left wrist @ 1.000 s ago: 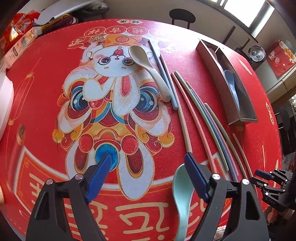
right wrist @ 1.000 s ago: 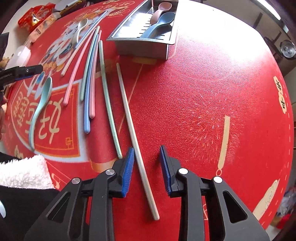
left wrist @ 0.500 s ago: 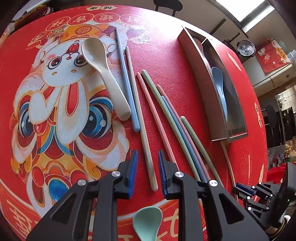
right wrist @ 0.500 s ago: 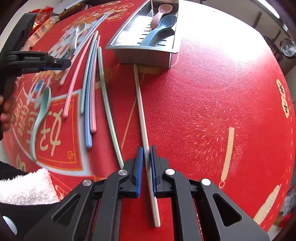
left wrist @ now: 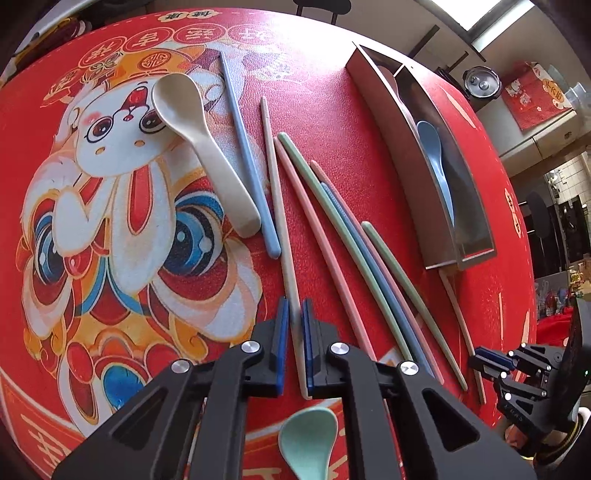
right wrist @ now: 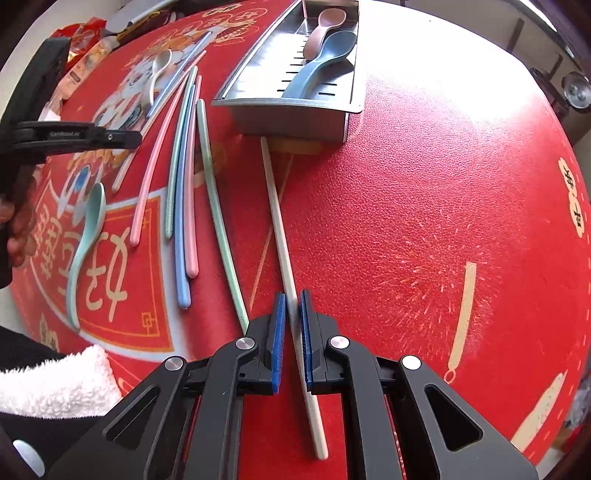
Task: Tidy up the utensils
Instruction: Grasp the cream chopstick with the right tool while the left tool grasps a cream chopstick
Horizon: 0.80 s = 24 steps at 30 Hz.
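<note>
My left gripper (left wrist: pixel 294 308) is shut on a beige chopstick (left wrist: pixel 275 192) that runs away from me on the red mat. My right gripper (right wrist: pixel 291 301) is shut on a second beige chopstick (right wrist: pixel 275 218) whose far tip points at the steel utensil tray (right wrist: pixel 284 116). The tray holds a blue spoon (right wrist: pixel 317 72) and a pink spoon (right wrist: pixel 325 27). Pink, green and blue chopsticks (left wrist: pixel 332 221) lie loose between the two grippers. A beige spoon (left wrist: pixel 199 144) and a mint spoon (left wrist: pixel 308 439) lie on the mat.
The round table carries a red printed mat (left wrist: pixel 110 221). The tray (left wrist: pixel 439 192) sits at its right side in the left wrist view. Snack packets (right wrist: pixel 81 48) lie at the far left edge. A chair (left wrist: pixel 321 7) stands beyond the table.
Both grippers have closed: the left moved forward from beside the mint spoon and shut on one beige chopstick; the right shut on the other, which has swung towards the tray.
</note>
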Motion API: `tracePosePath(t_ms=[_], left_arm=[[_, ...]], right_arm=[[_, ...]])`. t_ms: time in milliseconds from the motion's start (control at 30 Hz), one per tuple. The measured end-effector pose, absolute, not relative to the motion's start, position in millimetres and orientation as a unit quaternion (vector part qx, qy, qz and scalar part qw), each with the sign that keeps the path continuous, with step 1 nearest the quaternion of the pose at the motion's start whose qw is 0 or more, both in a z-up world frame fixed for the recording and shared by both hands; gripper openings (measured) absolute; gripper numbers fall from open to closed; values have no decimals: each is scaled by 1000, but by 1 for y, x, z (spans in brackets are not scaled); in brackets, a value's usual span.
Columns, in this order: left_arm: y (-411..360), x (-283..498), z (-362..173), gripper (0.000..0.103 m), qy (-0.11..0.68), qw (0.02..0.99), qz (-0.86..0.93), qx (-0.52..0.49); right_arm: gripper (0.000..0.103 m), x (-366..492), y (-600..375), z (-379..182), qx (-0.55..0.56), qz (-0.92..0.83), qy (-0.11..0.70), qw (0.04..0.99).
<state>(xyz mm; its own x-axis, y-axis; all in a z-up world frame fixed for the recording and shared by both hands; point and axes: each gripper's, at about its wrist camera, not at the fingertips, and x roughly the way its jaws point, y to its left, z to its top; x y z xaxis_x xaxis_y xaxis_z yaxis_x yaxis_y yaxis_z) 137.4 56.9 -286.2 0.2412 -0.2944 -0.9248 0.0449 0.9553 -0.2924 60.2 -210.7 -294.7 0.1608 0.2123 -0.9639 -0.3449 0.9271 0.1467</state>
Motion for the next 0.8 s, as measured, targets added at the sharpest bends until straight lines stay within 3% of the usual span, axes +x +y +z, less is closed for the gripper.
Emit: tracePosePath(t_ms=[267,800], left_arm=[[64,109,-285,8,631,760,-108,-113],[46,151,-284,12,598,792,-82,-90]], right_arm=[[8,62,-212,-295,-48,185,623,758],[8,62,-213,-294,-46,183,622,760]])
